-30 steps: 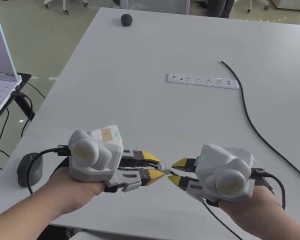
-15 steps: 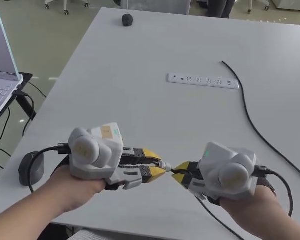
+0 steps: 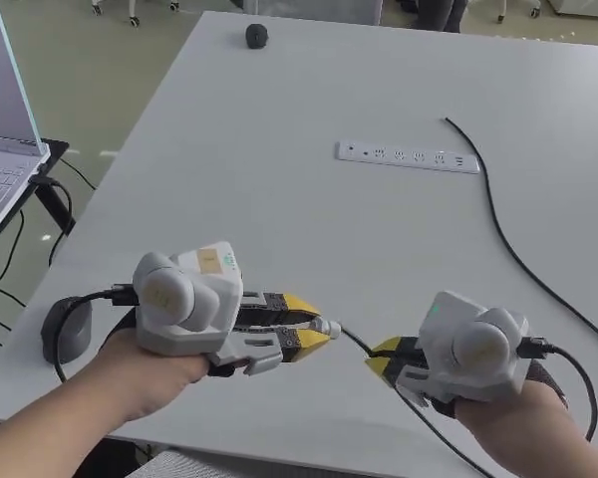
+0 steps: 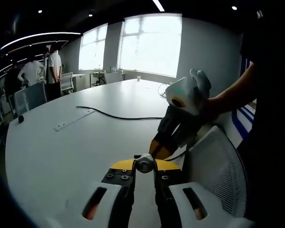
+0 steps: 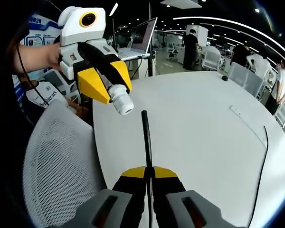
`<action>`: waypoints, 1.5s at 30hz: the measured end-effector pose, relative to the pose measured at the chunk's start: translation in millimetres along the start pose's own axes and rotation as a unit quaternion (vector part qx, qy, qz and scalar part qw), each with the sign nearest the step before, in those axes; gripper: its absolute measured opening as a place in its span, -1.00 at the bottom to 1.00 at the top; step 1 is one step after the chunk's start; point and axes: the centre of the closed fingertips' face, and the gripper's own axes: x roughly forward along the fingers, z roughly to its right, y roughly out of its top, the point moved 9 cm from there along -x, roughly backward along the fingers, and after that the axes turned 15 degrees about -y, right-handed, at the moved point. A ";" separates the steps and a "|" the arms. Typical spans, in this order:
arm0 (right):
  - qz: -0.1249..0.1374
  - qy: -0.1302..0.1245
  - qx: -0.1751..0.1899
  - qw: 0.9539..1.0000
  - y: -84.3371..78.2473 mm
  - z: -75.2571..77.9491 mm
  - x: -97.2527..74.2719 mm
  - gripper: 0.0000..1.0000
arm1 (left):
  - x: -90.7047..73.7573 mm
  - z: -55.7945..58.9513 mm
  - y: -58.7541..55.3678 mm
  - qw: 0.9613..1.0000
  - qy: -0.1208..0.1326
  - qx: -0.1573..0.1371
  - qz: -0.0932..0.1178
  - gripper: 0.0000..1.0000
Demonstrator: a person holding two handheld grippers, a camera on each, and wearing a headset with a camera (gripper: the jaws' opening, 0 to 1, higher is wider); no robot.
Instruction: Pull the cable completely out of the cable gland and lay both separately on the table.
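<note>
Two grips, lower frame: left hand-held gripper (image 3: 317, 325) pinches the cable gland (image 5: 121, 102); right hand-held gripper (image 5: 151, 170) pinches the cable (image 5: 146, 135), tip just outside the gland.

Black cable (image 5: 145, 137); off-white cable gland (image 5: 121, 102); pale grey table (image 3: 279, 219)

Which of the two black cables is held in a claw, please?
The cable clamped in the right claw; the other cable lies loose on the table beside the power strip.
</note>
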 end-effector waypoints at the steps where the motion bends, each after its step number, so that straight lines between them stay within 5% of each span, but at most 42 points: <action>1: 0.001 -0.001 -0.002 1.000 -0.4 0.1 -0.1 -1.00 | 0.5 0.3 0.1 1.000 -0.001 0.000 -0.001 -0.70; 12: 0.000 -0.002 0.002 1.000 2.9 0.6 -2.8 -1.00 | 1.5 -0.6 0.9 1.000 -0.002 0.000 0.000 -0.70; 26: 0.004 -0.012 0.017 1.000 15.0 13.5 -1.2 -1.00 | -1.7 0.7 -11.4 1.000 0.004 0.010 0.002 -0.69; 45: 0.014 -0.026 0.025 0.999 67.8 43.2 27.0 -1.00 | -11.2 -7.1 -33.3 1.000 0.003 0.013 0.002 -0.69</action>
